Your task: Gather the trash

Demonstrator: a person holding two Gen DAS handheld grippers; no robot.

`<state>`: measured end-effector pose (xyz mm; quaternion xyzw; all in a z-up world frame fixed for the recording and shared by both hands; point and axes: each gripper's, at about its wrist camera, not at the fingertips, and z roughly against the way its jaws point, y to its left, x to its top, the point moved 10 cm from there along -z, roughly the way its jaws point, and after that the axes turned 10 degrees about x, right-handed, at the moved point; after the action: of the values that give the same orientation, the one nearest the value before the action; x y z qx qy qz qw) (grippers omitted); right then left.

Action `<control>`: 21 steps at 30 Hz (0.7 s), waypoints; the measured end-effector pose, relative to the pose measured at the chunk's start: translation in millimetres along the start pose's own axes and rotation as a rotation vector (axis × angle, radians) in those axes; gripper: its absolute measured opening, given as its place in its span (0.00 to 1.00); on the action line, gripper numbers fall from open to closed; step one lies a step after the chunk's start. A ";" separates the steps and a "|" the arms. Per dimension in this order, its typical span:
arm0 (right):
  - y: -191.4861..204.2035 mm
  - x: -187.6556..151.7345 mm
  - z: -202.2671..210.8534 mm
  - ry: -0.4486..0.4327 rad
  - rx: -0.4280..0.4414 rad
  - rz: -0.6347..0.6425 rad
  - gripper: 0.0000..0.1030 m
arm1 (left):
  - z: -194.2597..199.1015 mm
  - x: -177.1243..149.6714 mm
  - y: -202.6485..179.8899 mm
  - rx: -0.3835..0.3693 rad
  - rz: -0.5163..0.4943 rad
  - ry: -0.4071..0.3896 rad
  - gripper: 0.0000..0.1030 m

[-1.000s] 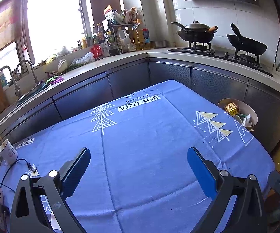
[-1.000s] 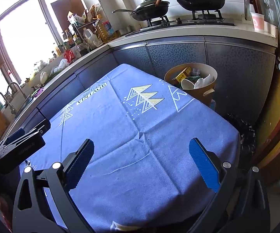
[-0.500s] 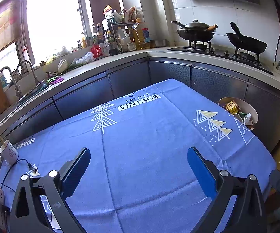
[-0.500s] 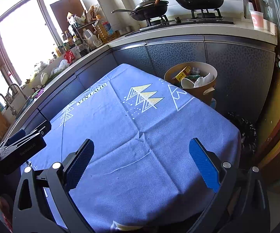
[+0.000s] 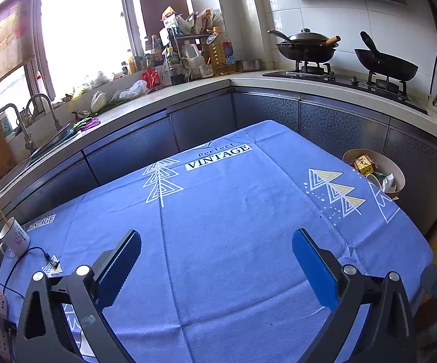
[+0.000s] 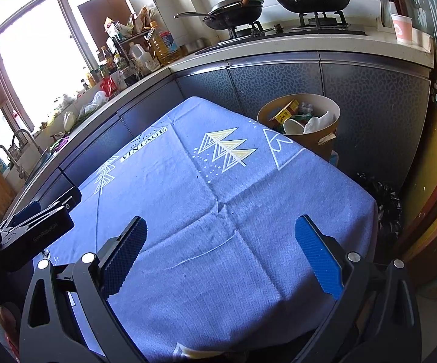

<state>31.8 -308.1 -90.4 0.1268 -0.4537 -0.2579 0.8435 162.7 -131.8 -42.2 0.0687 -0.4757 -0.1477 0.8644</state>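
Up close in the left wrist view, the left gripper (image 5: 217, 242) hangs over a blue woven cloth (image 5: 233, 242) printed with white triangle trees. Its jaws are spread wide and hold nothing. A round tan bin (image 5: 398, 172) of trash (image 5: 363, 163) stands far right, well apart, beyond the cloth's edge. A white mug (image 5: 14, 237) stands near left.

Seen from the right wrist, the right gripper (image 6: 221, 230) has ribbed blue pads (image 6: 318, 255), jaws wide apart and bare. The bin (image 6: 329, 133), holding cartons, a paper cup and crumpled paper, stands far right by the dark cabinets (image 6: 369, 90).
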 end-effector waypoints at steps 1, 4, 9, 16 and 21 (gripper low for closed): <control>-0.1 0.0 0.1 0.000 0.000 0.000 0.95 | 0.2 0.3 -0.2 0.000 0.000 -0.001 0.96; 0.1 0.1 -0.4 0.000 0.000 -0.001 0.95 | 0.2 0.5 -0.3 0.000 0.000 0.000 0.96; 0.1 -0.7 -1.1 0.003 0.001 -0.001 0.95 | -0.2 0.5 -0.1 -0.001 -0.001 0.000 0.96; -0.2 -1.0 -2.0 0.002 0.000 -0.001 0.95 | -1.0 -2.6 -1.6 -0.004 -0.004 0.000 0.96; -2.7 0.1 -0.9 -0.012 -0.005 0.001 0.95 | -0.9 -7.5 -6.0 -0.012 -0.011 0.002 0.96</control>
<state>31.7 -310.4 -92.1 0.1231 -0.4582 -0.2595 0.8412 158.6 -135.2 -50.3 0.0662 -0.4735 -0.1552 0.8645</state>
